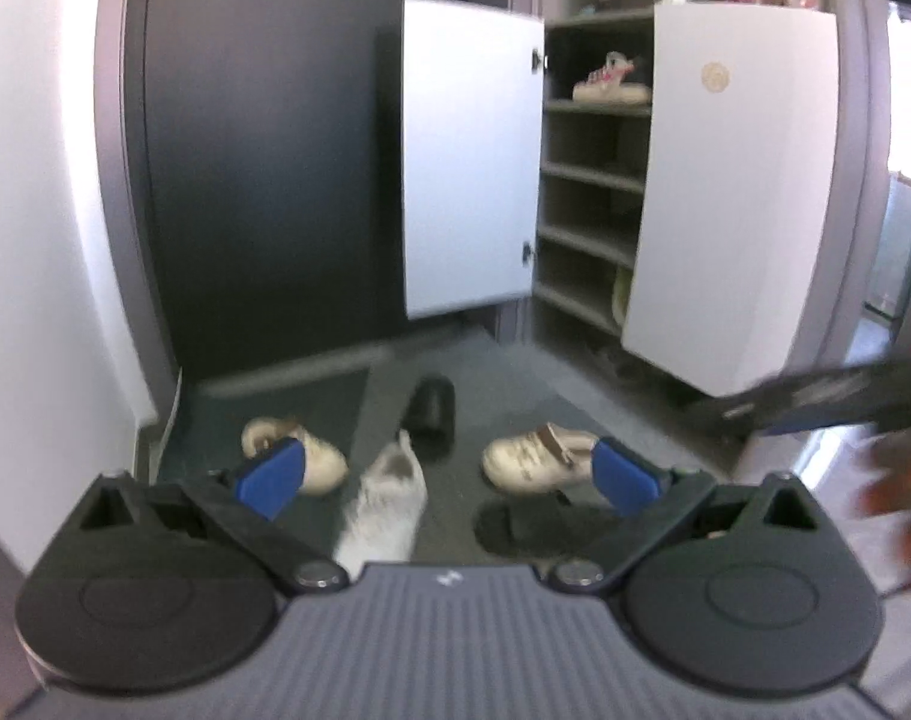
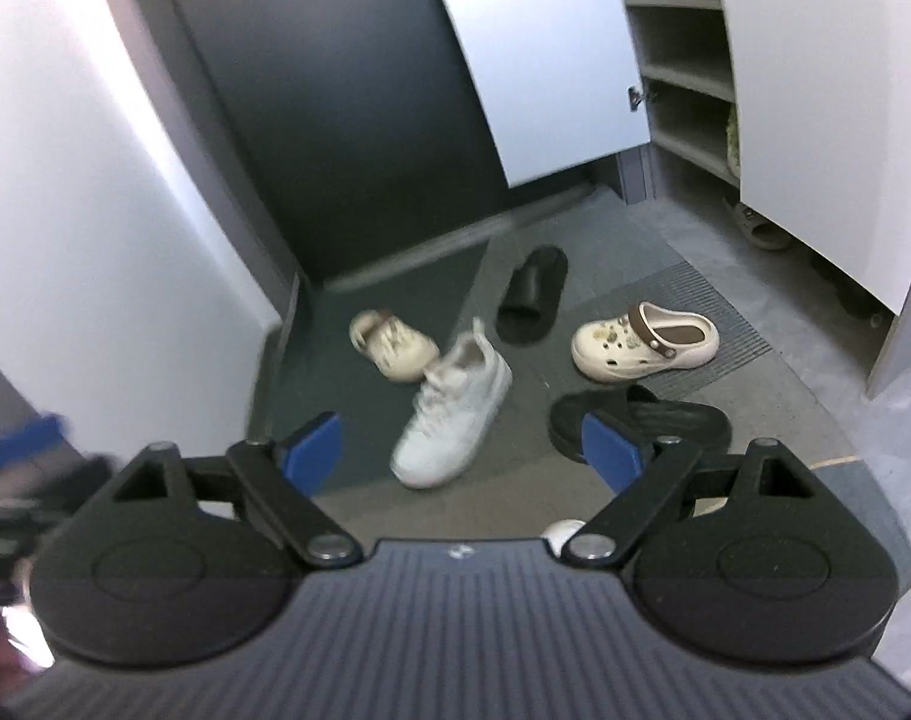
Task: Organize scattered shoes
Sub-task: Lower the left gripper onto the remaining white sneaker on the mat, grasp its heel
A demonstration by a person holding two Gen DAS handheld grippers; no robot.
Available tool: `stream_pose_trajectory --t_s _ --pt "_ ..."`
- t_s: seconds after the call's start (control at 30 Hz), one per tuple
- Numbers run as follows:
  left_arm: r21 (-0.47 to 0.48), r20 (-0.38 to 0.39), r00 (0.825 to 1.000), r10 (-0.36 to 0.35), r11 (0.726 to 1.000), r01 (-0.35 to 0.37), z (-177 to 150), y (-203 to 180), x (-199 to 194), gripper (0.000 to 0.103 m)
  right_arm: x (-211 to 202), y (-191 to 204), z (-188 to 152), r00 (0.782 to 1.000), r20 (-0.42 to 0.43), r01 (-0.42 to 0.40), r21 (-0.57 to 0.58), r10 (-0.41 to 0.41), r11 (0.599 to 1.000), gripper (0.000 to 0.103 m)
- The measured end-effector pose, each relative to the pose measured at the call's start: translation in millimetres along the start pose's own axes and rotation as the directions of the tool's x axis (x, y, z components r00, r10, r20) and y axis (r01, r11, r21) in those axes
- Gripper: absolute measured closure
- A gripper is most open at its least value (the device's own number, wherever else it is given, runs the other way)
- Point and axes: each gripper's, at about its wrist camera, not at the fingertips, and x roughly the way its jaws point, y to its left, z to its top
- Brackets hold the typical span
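Jaws apart above scattered shoes

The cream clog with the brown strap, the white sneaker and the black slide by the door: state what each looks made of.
Cream clog: apparently moulded foam resin, matte, with vent holes.
White sneaker: smooth leather-like upper, possibly synthetic, laced.
Black slide: seemingly one-piece rubber or foam, dull, seamless.

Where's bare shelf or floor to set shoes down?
The cabinet shelves below the pink sandal look bare. Floor is free between the black slide and the left door. It's crowded around the white sneaker, clogs and the near slide.
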Motion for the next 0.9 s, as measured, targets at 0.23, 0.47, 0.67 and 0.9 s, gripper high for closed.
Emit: stream_pose_trajectory --t_s 0.23,0.47,0.67,0.9 --pt "-0.133 -0.210 0.977 0.045 0.988 -0.074 -24.4 39.8 128.3 0.001 -33.5 4.4 -8.3 0.989 0.098 -0.119 0.113 0.109 0.986 0.014" --pt "-0.026 -0.238 0.971 -0.023 1.000 0.017 -50.6 34.6 225.5 0.001 -33.0 12.4 0.6 0.983 0.109 -0.160 0.109 0.148 0.981 0.014" --pt "0.094 -0.284 0.958 -0.031 0.994 0.060 -90.3 29.6 328.7 0.000 2.7 14.0 7.5 0.981 0.026 -0.193 0.112 0.192 0.975 0.014" --pt "0.093 -0.363 0.931 0.047 0.996 -0.014 -127.9 43.9 446.2 0.001 64.4 4.6 9.7 0.970 -0.116 -0.184 0.215 0.212 0.959 0.014"
